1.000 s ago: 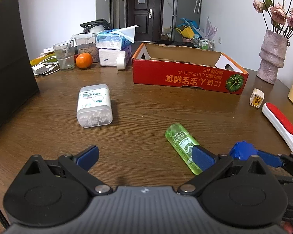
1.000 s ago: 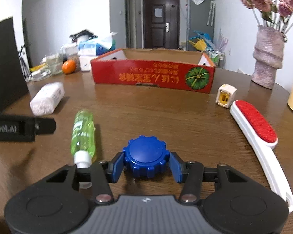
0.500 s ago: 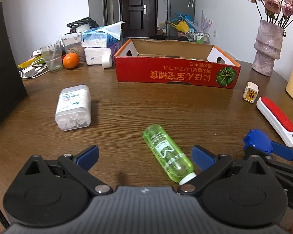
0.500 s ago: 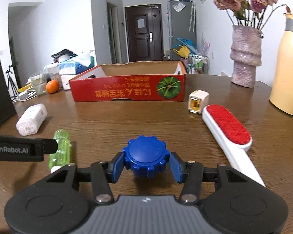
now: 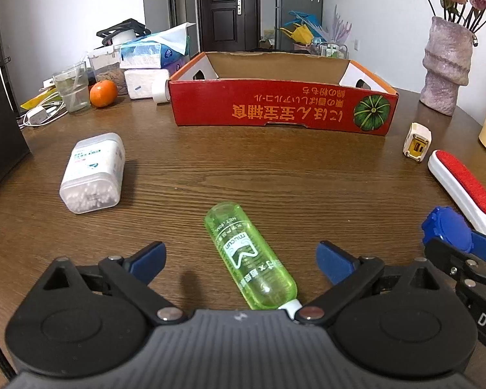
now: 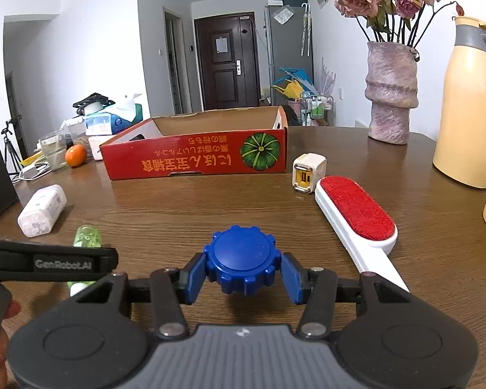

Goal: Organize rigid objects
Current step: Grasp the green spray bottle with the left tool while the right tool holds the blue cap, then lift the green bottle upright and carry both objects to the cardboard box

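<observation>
Rigid objects mostly lie on the desk (image 5: 275, 175) outside the seemingly empty red box (image 5: 282, 110): the right claw (image 6: 243, 274) grips a blue knob (image 6: 241, 259), while the left claw (image 5: 239, 257) gapes around the green bottle (image 5: 249, 256), ungrasped.

We see a dark brown bench (image 5: 243, 175) with a wood-grain pattern. The cardboard box (image 5: 283, 110) is red outside with orange lettering and a green striped pumpkin print, plain brown within. Our bottle (image 5: 249, 256) is translucent lime green with white print and a white cap. The cotton-swab container (image 5: 92, 171) is clear, full of white. The ridged cap (image 6: 241, 259) is solid blue, like the pads of each black claw. The lint brush (image 6: 356, 220) is white with a red pad; the charger (image 6: 308, 172) white and yellow; the vase (image 6: 391, 92) mottled mauve; the orange (image 5: 103, 94) bright orange.
</observation>
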Tool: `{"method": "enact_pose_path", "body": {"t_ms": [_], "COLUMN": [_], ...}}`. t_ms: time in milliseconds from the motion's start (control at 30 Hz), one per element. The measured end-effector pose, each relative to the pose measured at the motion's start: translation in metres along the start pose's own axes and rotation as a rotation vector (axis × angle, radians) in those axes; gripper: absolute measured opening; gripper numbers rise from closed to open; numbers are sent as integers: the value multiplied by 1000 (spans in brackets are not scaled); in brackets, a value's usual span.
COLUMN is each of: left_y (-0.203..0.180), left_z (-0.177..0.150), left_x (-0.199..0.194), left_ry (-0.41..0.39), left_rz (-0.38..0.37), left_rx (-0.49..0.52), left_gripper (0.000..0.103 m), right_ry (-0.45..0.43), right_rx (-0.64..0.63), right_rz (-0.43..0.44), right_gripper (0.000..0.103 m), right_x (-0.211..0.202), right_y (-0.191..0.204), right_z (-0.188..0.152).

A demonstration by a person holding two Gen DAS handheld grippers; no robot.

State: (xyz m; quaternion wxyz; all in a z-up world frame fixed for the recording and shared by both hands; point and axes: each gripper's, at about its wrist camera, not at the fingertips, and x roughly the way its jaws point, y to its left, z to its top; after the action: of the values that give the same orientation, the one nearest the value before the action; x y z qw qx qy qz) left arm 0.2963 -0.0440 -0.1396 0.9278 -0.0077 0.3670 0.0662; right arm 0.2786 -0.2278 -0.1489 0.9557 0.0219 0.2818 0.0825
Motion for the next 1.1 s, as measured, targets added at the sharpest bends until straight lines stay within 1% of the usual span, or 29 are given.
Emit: {"method": "enact_pose_path", "body": {"t_ms": [200, 300, 433, 600, 700, 767, 800, 833, 867, 1100], "left_y": [3, 5, 5, 5, 5, 4, 4, 4, 5, 8], "left_z": [-1, -2, -4, -5, -5, -6, -6, -6, -6, -6], "left_x": [9, 10, 11, 10, 9, 7, 7, 7, 6, 5], "left_ry": [35, 42, 50, 42, 35, 27, 24, 22, 21, 17], "left_rz": [-11, -20, -34, -34, -36, -35, -38, -39, -41, -57], "left_rx": [-17, -26, -26, -27, -22, -14, -14, -15, -18, -27], "left_gripper": [87, 82, 72, 66, 57, 47, 44, 37, 33, 32], "right_ry": [-2, -1, -1, -1, 0, 0, 0, 0, 0, -5], "right_rx": [-15, -24, -26, -28, -29, -30, -31, -30, -31, -32], "right_rz": [-6, -11, -14, -17, -16, -17, -17, -17, -17, -17], "right_gripper": [49, 49, 49, 49, 49, 49, 49, 49, 49, 50], "right_x": [0, 0, -1, 0, 0, 0, 0, 0, 0, 0], "right_y": [4, 7, 7, 8, 8, 8, 8, 8, 8, 8], "right_z": [-2, -3, -4, -4, -4, -5, -5, -5, -5, -5]}}
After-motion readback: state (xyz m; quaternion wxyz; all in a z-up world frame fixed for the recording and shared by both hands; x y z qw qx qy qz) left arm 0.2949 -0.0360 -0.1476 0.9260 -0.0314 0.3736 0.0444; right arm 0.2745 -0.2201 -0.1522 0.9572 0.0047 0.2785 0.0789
